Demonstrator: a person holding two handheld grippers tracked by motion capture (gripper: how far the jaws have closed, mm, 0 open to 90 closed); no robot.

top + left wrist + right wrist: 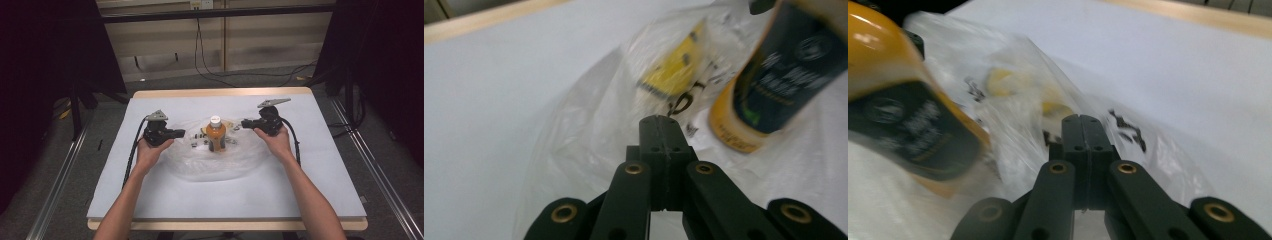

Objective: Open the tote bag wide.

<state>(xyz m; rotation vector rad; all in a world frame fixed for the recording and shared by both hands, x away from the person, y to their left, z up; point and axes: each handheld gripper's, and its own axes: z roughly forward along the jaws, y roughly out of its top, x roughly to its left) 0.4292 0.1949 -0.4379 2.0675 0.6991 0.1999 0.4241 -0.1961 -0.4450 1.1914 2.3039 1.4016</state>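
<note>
With both grippers' jaws shut, the left gripper [181,133] and right gripper [245,123] apparently pinching the clear plastic bag [220,162] mid-desk, uneven lifting could topple the upright orange bottle [215,134] inside.

A wood-edged table [225,93] under a pale sheet stands on grey floor [45,165]; black curtains [45,45] flank it (both sides); cables [210,70] trail along the beige wall [270,45].

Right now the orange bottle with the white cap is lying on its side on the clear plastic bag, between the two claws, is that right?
Not quite. The orange bottle stands upright, white cap on top, as the high view shows. The rest holds: it is on the clear plastic bag, between the left claw and the right claw.
</note>
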